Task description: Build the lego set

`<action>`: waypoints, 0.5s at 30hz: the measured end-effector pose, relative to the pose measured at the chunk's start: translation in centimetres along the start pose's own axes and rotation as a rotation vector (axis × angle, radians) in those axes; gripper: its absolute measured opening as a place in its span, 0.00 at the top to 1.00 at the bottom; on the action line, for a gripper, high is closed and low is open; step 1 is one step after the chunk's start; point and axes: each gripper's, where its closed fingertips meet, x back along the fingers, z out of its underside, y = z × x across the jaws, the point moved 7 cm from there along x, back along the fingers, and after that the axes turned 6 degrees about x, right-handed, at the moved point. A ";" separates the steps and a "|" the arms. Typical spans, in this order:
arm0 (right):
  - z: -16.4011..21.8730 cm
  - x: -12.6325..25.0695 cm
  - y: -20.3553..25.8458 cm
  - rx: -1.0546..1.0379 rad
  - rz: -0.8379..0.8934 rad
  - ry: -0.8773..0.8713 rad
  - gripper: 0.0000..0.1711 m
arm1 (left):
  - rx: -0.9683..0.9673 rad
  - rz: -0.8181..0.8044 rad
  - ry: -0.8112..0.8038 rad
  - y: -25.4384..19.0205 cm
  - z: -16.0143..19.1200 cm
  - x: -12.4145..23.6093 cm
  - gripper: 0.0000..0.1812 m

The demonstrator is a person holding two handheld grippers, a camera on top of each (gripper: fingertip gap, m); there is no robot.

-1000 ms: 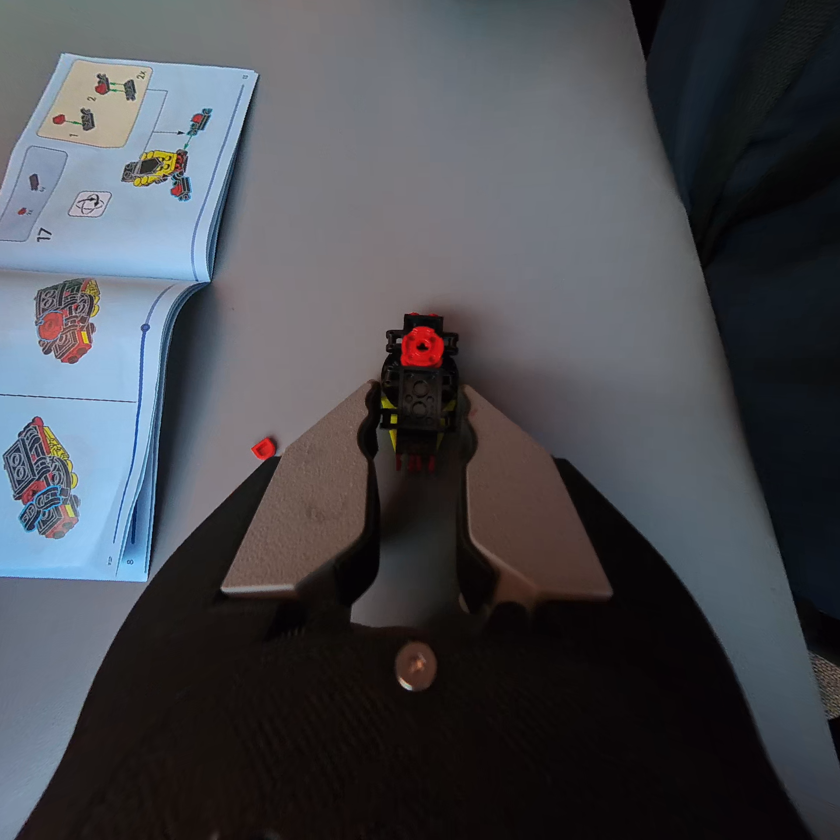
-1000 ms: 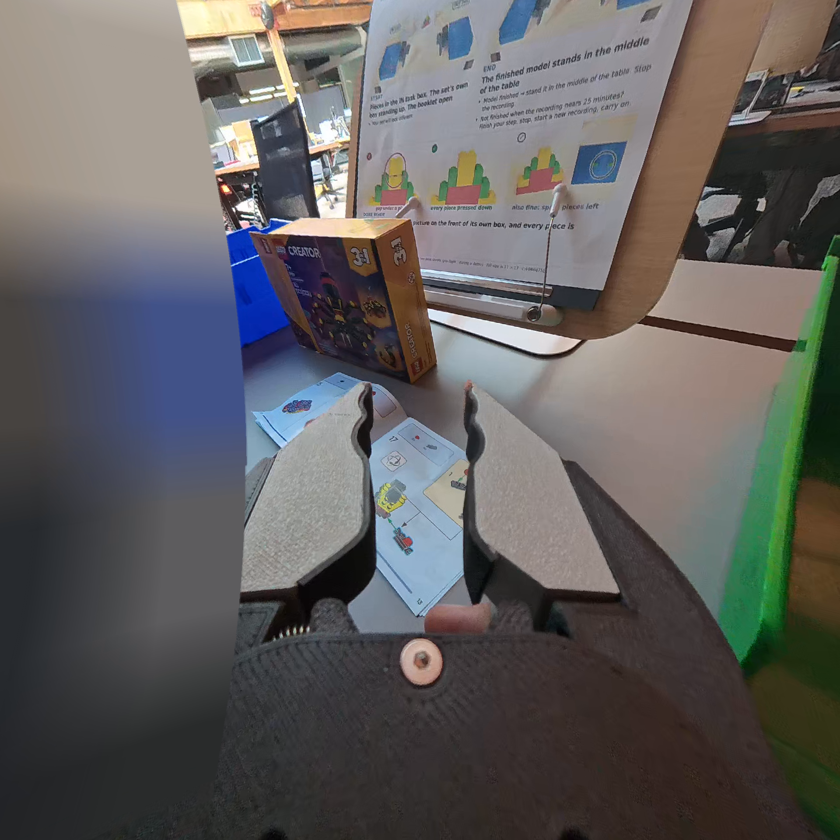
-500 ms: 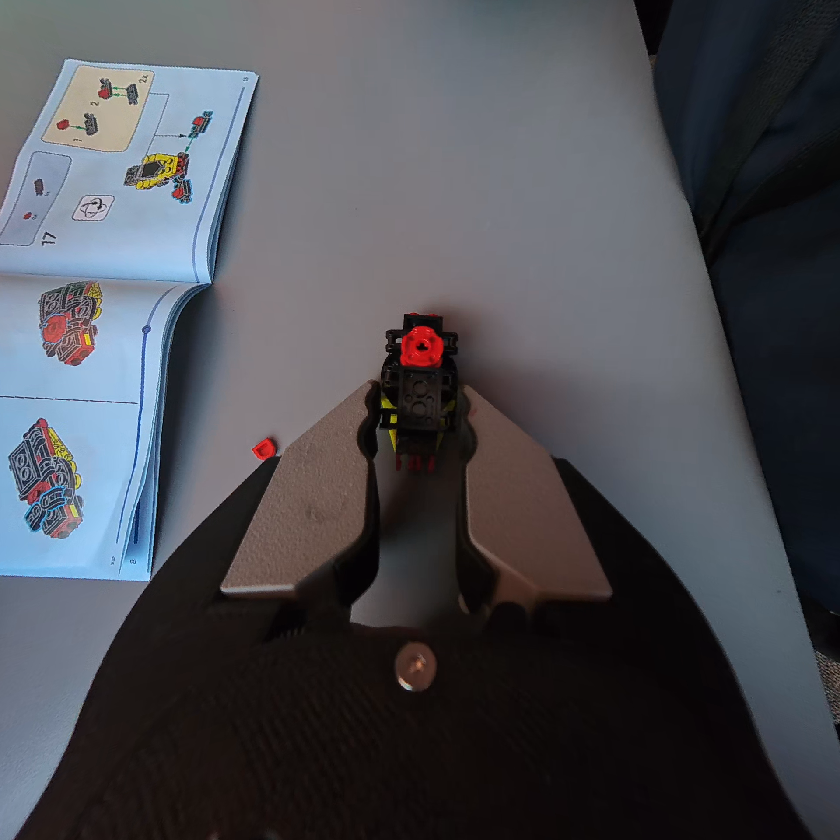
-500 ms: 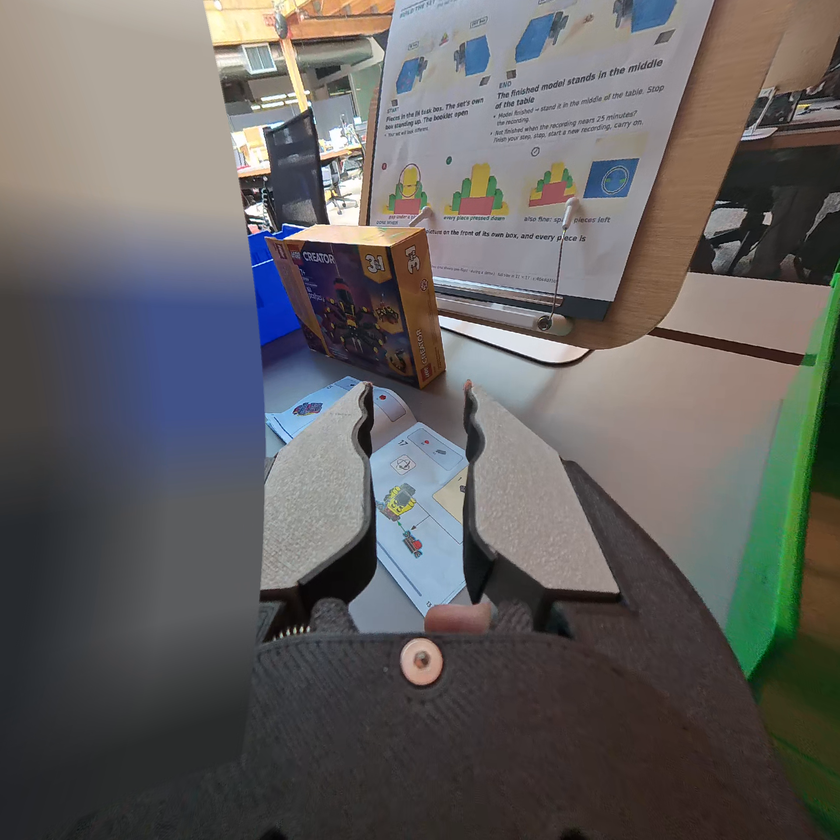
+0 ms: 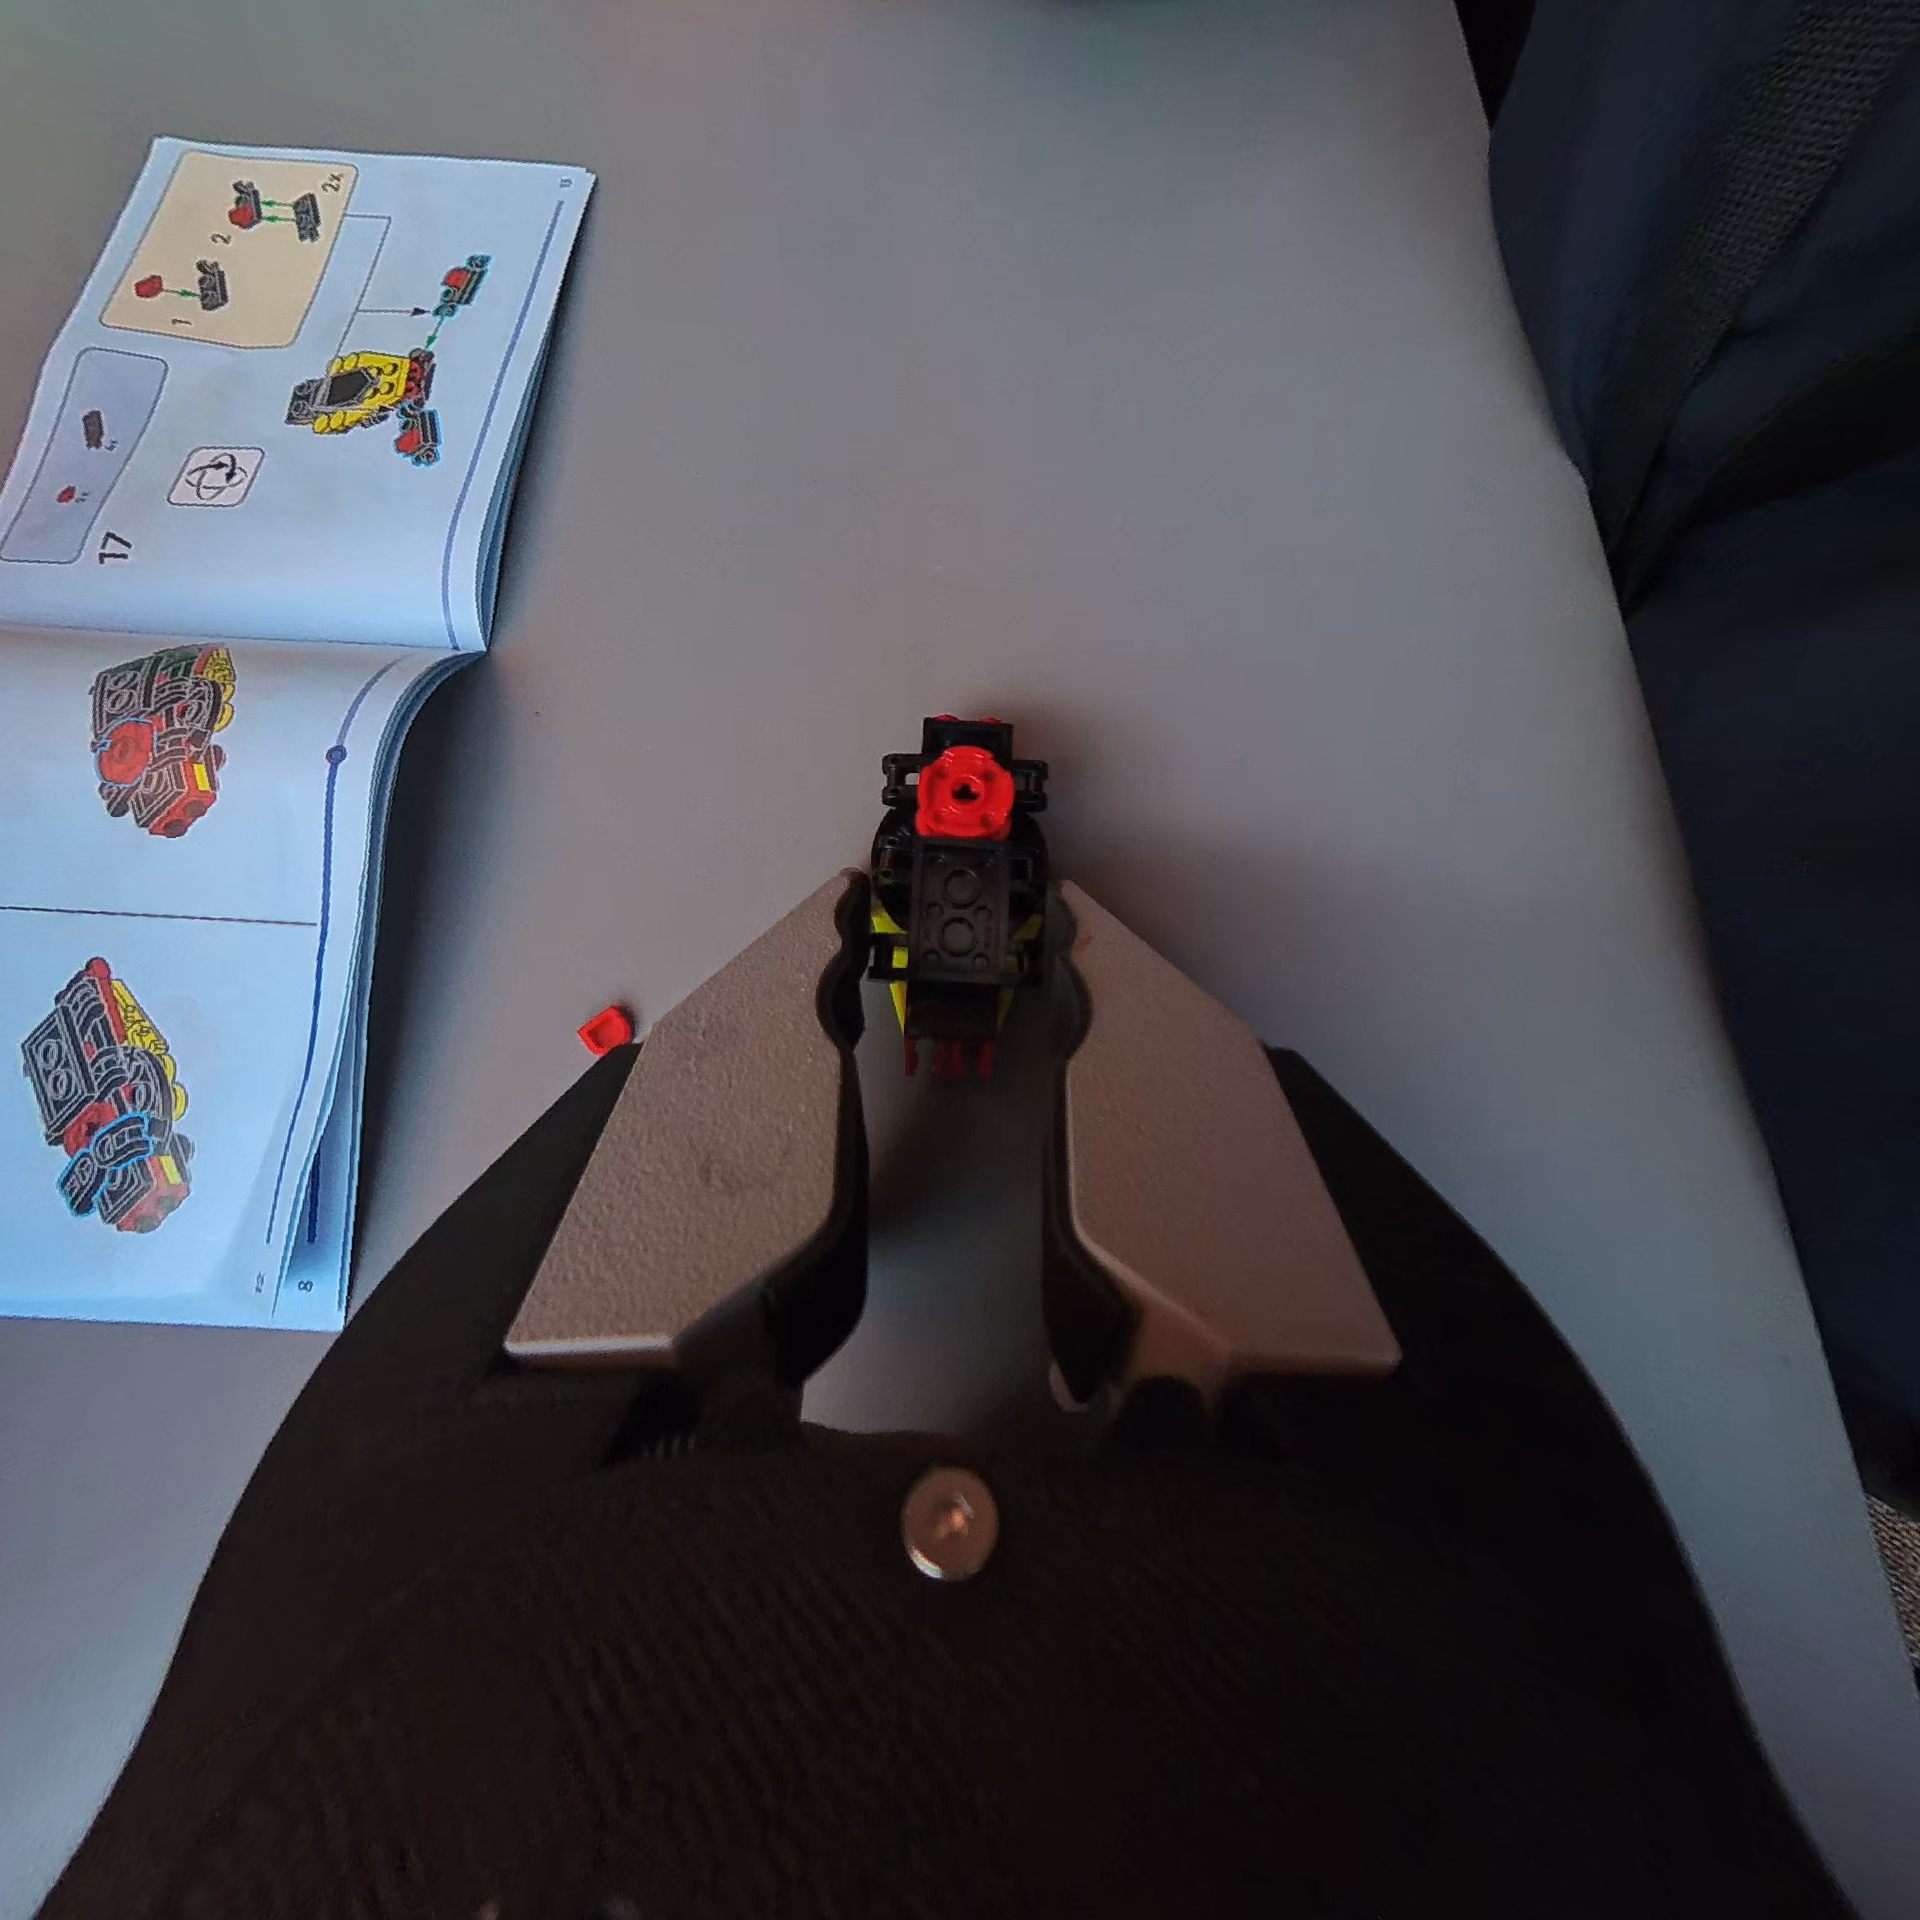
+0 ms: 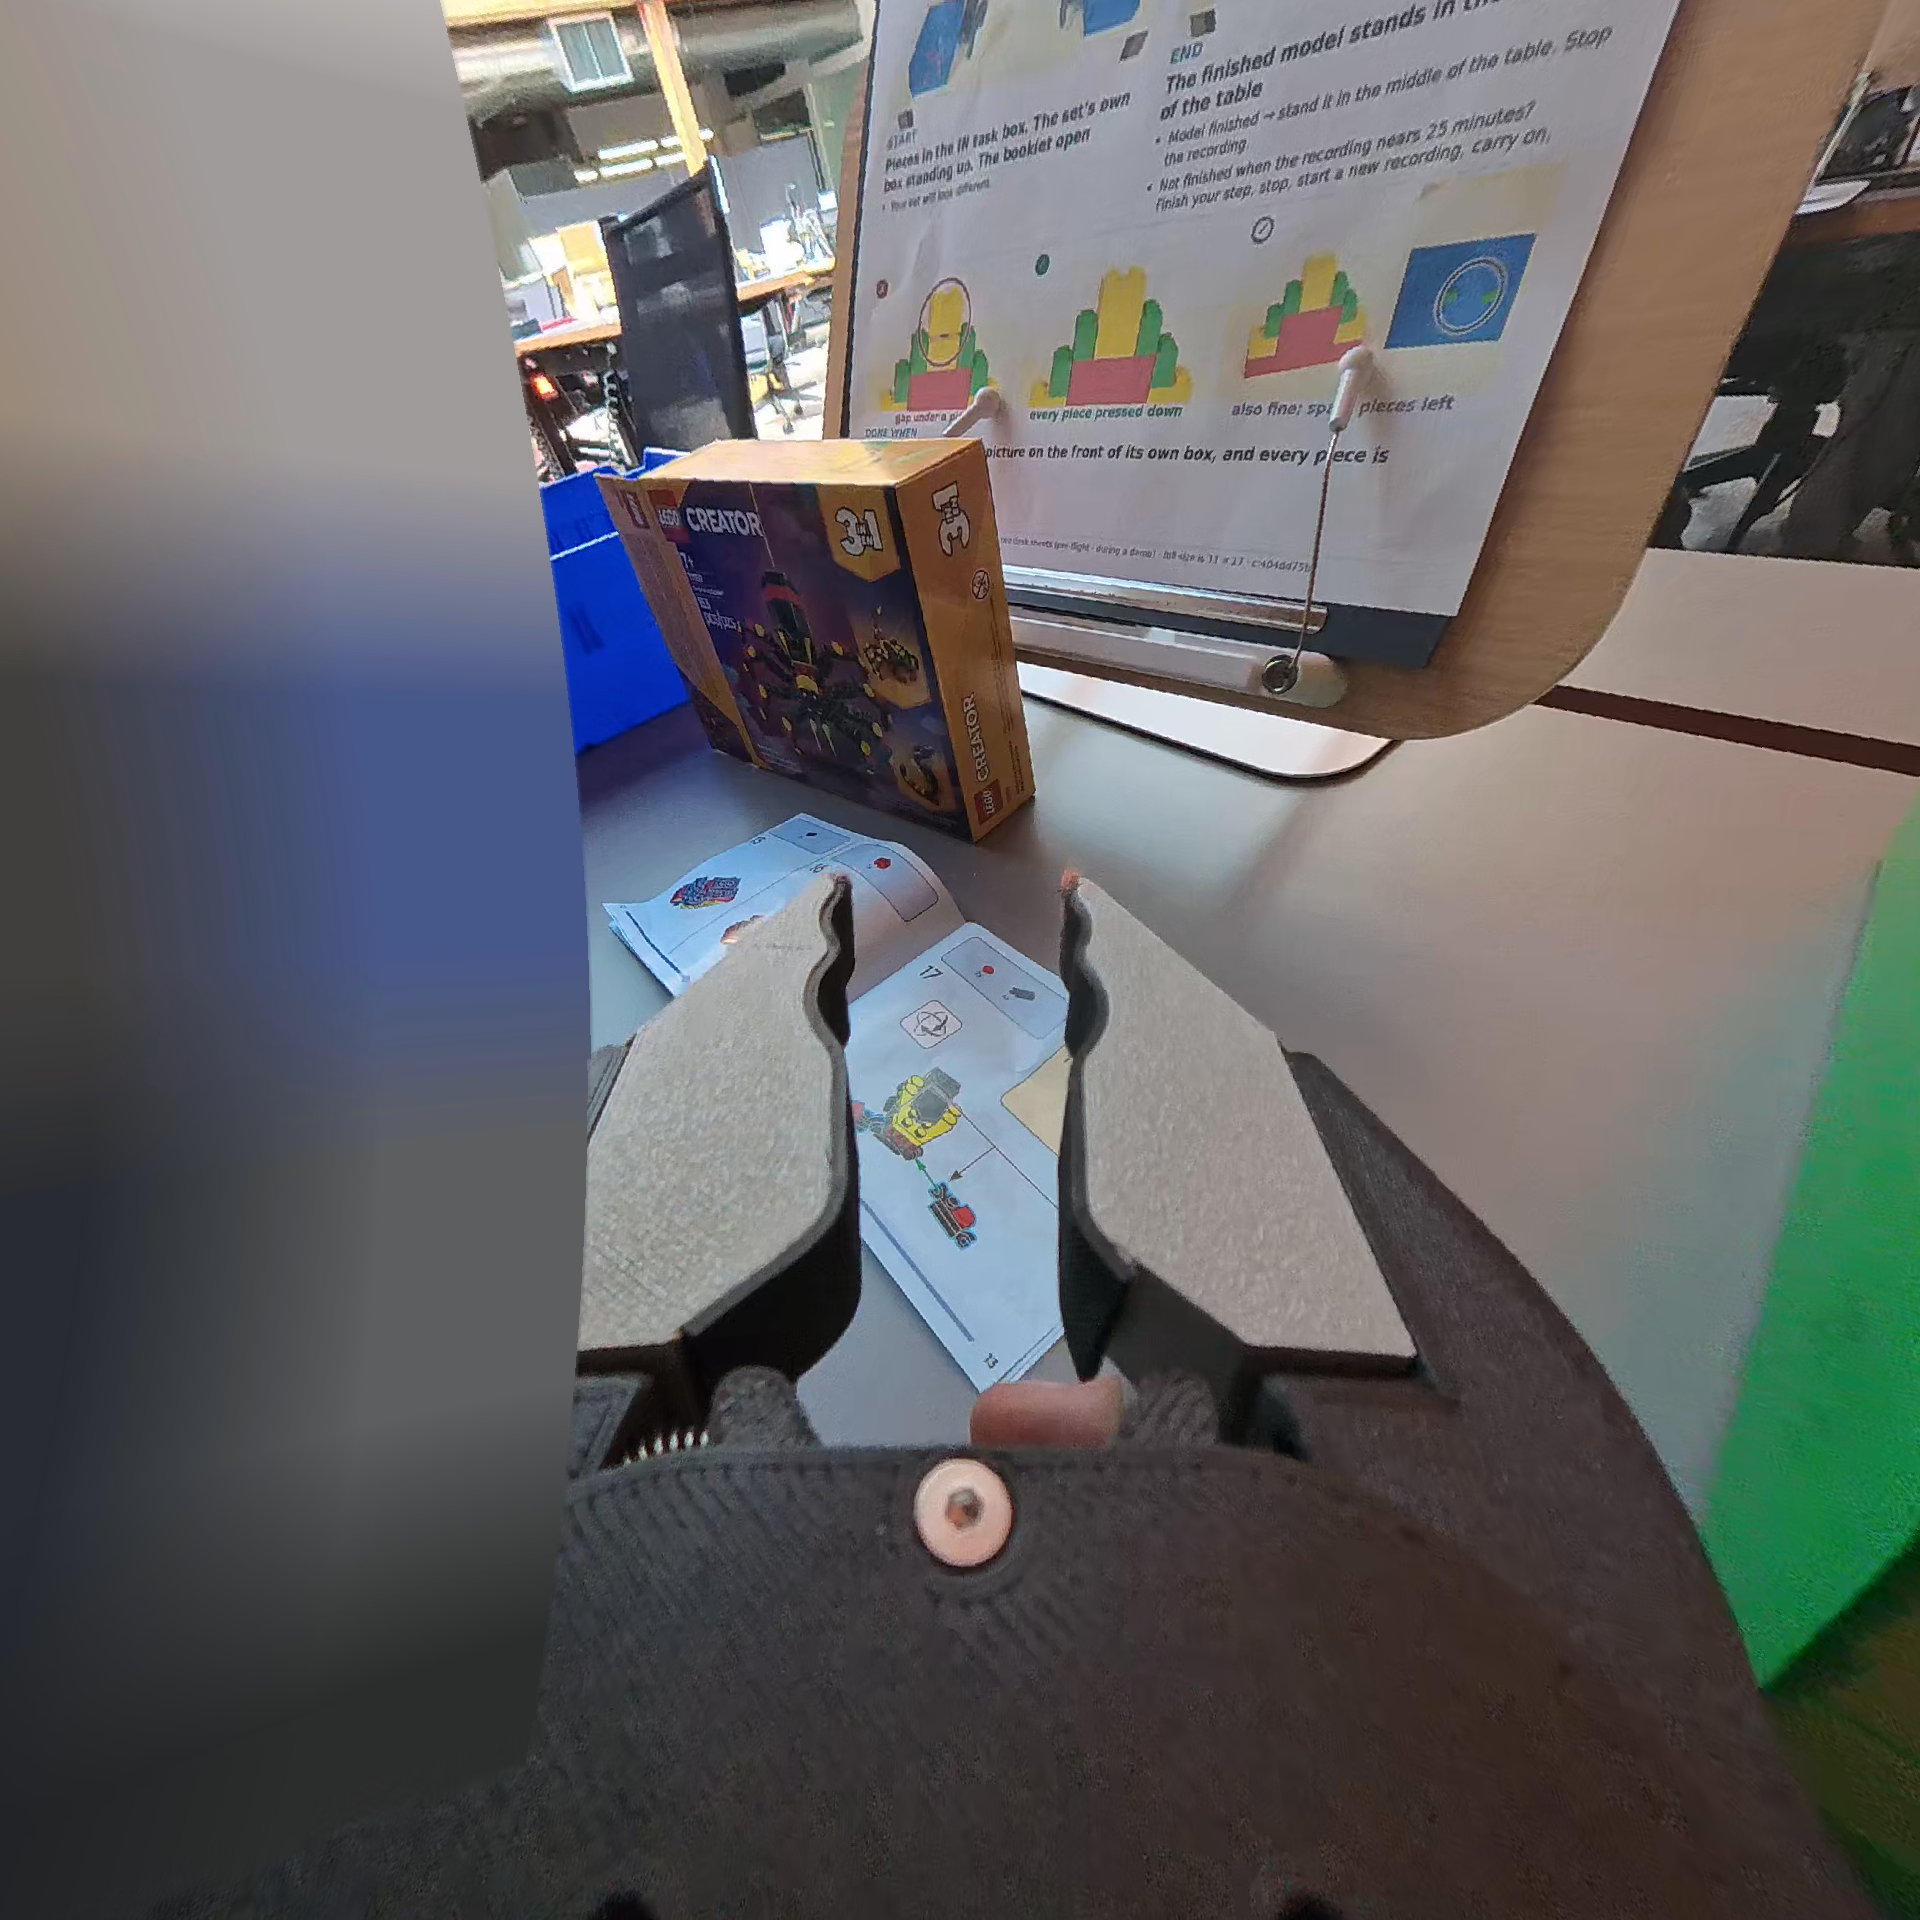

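Note:
In the left wrist view my left gripper [image 5: 956, 904] is shut on a small black, yellow and red lego model [image 5: 961, 883], held over the grey table [image 5: 935, 364] with a round red piece at its far end. A loose small red piece [image 5: 606, 1031] lies on the table beside the left finger. The open instruction booklet [image 5: 239, 623] lies to the left. In the right wrist view my right gripper [image 6: 956, 894] is open and empty, above the same booklet [image 6: 945, 1122].
The yellow lego set box [image 6: 831, 623] stands behind the booklet, with a blue bin [image 6: 608, 613] at its left. A wooden stand with a printed sheet [image 6: 1226, 312] stands at the back. A green bin [image 6: 1839, 1299] is at the right. Dark cloth [image 5: 1745, 520] lies past the table's right edge.
The right gripper has moved forward and to the left, so the box and booklet look nearer. The left gripper and its model have barely moved.

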 end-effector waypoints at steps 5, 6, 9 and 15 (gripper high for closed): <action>0.6 -0.6 0.4 0.031 0.000 0.037 0.79 | 0.014 -0.029 -0.001 -0.5 -0.3 -0.2 0.83; 0.7 -0.7 0.4 0.040 0.004 0.042 0.79 | 0.011 -0.035 0.000 -0.6 -0.4 -0.2 0.83; 0.7 -0.8 0.4 0.076 0.019 0.042 0.78 | 0.060 -0.038 -0.010 0.0 -0.8 -0.7 0.79; 0.4 -0.6 0.4 0.157 0.058 0.023 0.78 | 0.159 0.049 -0.175 -0.1 -2.6 1.0 0.76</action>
